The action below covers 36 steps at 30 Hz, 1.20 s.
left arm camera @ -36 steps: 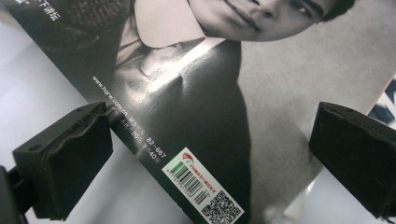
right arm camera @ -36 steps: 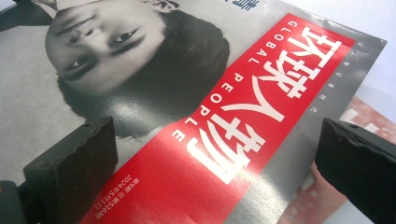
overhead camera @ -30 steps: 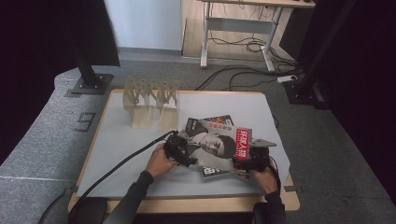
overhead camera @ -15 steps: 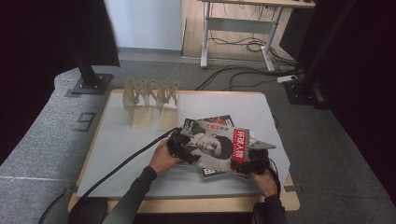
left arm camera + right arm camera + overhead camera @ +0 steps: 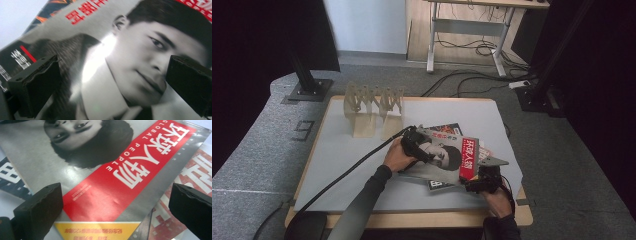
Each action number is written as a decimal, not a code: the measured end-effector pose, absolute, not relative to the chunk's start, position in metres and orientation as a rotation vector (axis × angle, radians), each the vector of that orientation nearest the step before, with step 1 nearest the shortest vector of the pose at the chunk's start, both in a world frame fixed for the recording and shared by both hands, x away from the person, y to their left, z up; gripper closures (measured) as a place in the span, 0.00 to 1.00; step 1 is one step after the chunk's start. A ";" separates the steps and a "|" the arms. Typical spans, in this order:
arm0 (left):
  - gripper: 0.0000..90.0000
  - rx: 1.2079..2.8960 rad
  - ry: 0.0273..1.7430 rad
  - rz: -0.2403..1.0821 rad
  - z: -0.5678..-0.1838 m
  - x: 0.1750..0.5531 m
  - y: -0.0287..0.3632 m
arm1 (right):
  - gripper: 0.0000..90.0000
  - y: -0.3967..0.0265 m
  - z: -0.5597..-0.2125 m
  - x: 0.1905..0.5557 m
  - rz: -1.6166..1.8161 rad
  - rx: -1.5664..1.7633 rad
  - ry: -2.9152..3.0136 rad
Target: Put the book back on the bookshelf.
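Magazine [image 5: 443, 156] with the red title band sits on top of a loose pile of magazines [image 5: 447, 131] at the right-centre of the table [image 5: 337, 165], fanned out, none squared up. Top copy lies slightly askew over the others; corners of the lower ones stick out on the near and right sides.

Left gripper [image 5: 414, 145] is at the top magazine's left part, jaws spread wide and holding nothing; in the left gripper view the glossy cover [image 5: 107, 62] runs between both pads [image 5: 37, 87], so it hovers low over the face of the cover, contact not clear. Right gripper [image 5: 479, 182] is at the near right corner by the red band [image 5: 125, 177], jaws likewise apart, nothing clamped.

Handling, my read:
- thin, light, floppy: will sag if lifted from one edge only
- coated cover with strong glare, so likely slick; it may slide over the copy below instead of coming up
- pages tear or crease under a hard pinch at a corner

Where to grab: an edge that overhangs the pile, spine side if reachable since it's the stiffest line. One jaw under, one on top, second gripper steadying the opposite edge. Flat-on-face pressing won't give a hold.

Wooden rack [image 5: 373, 107] stands at the far left of the table, well apart from the pile
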<state>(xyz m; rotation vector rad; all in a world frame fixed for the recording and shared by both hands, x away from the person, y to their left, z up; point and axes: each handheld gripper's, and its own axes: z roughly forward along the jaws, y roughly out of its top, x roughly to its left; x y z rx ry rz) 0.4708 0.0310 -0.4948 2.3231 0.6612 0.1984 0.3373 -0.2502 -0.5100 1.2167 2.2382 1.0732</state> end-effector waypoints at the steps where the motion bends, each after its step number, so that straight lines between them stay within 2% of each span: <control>1: 0.00 2.323 0.664 0.201 -0.495 0.474 0.031 | 0.00 -0.250 -0.510 0.336 1.073 1.215 2.239; 18: 0.00 2.249 0.733 0.253 -0.501 0.511 0.028 | 0.00 -0.247 -0.510 0.327 1.049 1.172 2.288; 36: 0.00 2.237 0.786 0.249 -0.503 0.522 0.029 | 0.00 -0.249 -0.513 0.327 1.039 1.175 2.293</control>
